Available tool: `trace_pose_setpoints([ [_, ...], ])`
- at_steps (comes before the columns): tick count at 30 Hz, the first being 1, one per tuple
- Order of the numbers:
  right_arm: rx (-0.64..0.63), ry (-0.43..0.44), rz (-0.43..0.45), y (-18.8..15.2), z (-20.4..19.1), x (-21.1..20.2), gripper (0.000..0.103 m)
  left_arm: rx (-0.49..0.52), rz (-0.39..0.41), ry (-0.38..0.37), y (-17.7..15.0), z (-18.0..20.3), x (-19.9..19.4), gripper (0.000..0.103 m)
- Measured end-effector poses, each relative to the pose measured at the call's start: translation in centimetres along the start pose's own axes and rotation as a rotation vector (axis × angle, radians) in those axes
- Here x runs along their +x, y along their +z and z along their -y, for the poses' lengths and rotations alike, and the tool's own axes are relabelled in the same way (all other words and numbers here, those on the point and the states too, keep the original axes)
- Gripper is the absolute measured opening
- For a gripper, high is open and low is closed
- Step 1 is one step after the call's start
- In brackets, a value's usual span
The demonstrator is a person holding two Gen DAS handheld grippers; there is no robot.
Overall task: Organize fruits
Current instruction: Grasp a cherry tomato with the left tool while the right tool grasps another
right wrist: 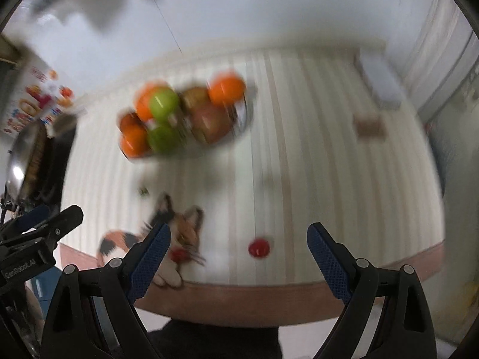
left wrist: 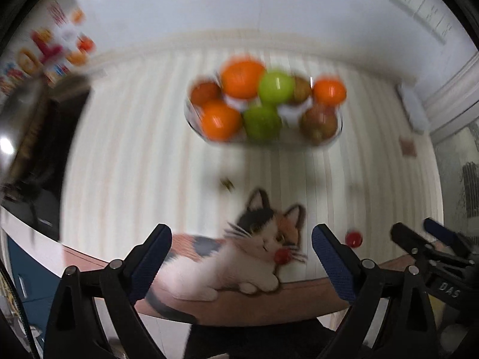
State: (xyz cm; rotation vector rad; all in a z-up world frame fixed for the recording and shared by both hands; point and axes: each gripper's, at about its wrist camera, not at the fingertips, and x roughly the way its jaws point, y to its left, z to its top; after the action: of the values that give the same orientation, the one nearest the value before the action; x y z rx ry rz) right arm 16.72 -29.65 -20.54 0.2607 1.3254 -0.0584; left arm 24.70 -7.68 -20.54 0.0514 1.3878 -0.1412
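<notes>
Orange, green and reddish fruits [left wrist: 263, 104] fill a clear bowl [left wrist: 191, 119], blurred

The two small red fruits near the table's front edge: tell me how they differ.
The left red fruit lies on the printed cat, at its muzzle; the right red fruit lies on the plain striped cloth. The left one sits between the left gripper's open jaws in that view, the right one outside them. Both are small, round, red, loose on the table, outside the fruit bowl.
</notes>
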Motion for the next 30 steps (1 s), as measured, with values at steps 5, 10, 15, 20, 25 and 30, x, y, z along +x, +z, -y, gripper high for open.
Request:
trace_pose_setpoints([
  [5, 0.091, 0.034, -0.145, -1.5, 2.8, 6.9, 0.069, 0.035, -0.171, -0.020, -1.2, 2.0, 6.4, 0.096],
  [10, 0.145, 0.062, -0.203, -2.7, 4.5, 10.6, 0.057, 0.022, -0.281, -0.059, -2.7, 2.6, 10.6, 0.093],
  [15, 0.157, 0.068, -0.229, -3.1, 4.8, 12.7, 0.049, 0.024, -0.297, -0.088, -3.5, 3.3, 11.7, 0.074],
  [20, 0.141, 0.061, -0.240, -3.2, 4.4, 13.4, 0.039, 0.052, -0.297, -0.083, -4.1, 4.6, 12.4, 0.044],
  [25, 0.104, 0.051, -0.226, -2.8, 3.3, 13.7, 0.032, 0.071, -0.266, -0.078, -4.2, 5.6, 12.2, 0.023],
  [30, 0.074, 0.035, -0.207, -2.8, 2.6, 13.8, 0.032, 0.071, -0.248, -0.082, -3.8, 5.7, 11.7, 0.022],
])
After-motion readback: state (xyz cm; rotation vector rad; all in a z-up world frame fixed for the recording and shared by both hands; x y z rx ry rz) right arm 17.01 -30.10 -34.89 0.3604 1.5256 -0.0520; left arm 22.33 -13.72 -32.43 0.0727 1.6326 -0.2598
